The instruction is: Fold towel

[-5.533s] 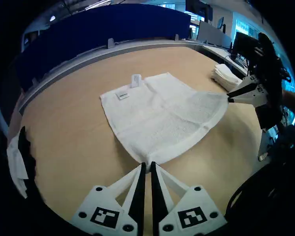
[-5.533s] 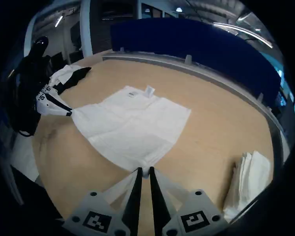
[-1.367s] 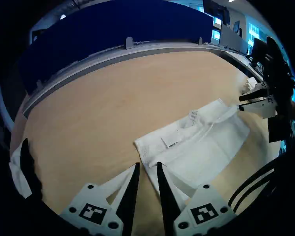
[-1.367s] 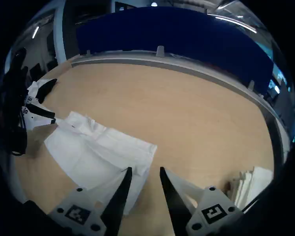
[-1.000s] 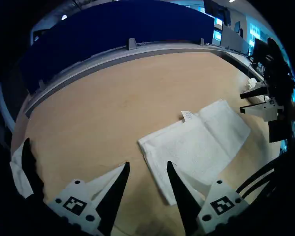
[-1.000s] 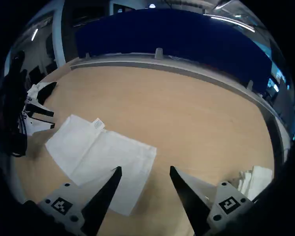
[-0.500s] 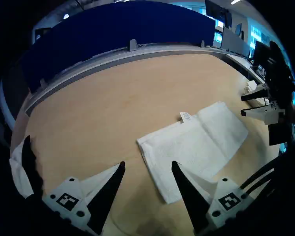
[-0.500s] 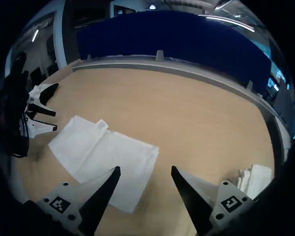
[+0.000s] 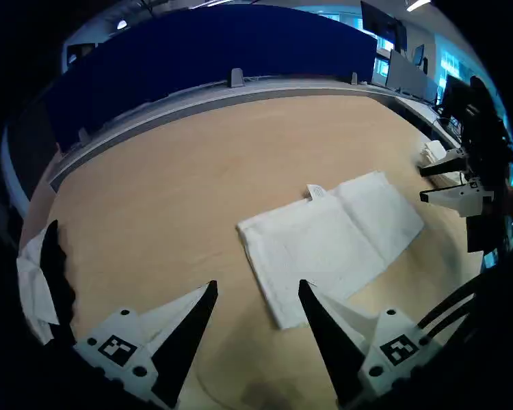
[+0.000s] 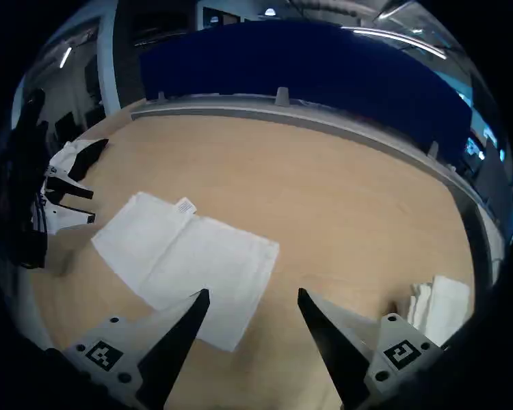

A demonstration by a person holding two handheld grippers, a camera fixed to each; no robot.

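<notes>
Plainly, one folded towel (image 9: 332,239) lies on the table (image 9: 188,178); left gripper (image 9: 256,283) and right gripper (image 10: 253,292) fingers spread.

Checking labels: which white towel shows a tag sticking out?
The single folded towel lying flat; its tag pokes from the far edge. The stacked towels show none.

The towel (image 9: 332,239) lies flat on the table (image 9: 188,178). The left gripper (image 9: 255,285) and right gripper (image 9: 421,184) are spread wide near it.

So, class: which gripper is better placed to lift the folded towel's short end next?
Probably right, narrowly. Both are open, but more of the towel lies between the fingertips of the right gripper than of the left gripper.
</notes>
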